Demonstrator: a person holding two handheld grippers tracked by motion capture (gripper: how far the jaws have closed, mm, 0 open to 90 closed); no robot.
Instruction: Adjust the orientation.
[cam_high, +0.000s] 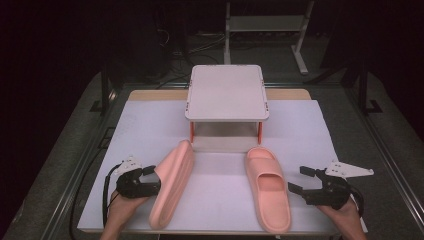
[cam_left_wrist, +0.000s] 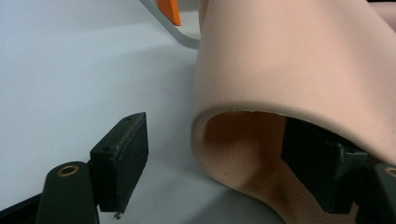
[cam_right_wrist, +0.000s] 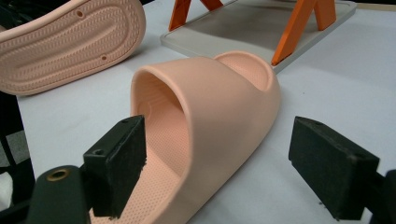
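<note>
Two pink slippers lie on the white-covered table. The left slipper is tipped up on its side, and its ridged sole faces the right gripper view. My left gripper is open at its left flank. One jaw reaches inside under the strap, while the other stands clear over the table. The right slipper lies flat, sole down. My right gripper is open at its right side. In its own view one jaw hangs over the footbed and the other outside the strap.
A small white stand on orange legs sits at the middle back, with a grey base plate under it. The slippers' toes point toward it. Bare white sheet lies to both sides. The table's front edge runs just behind my hands.
</note>
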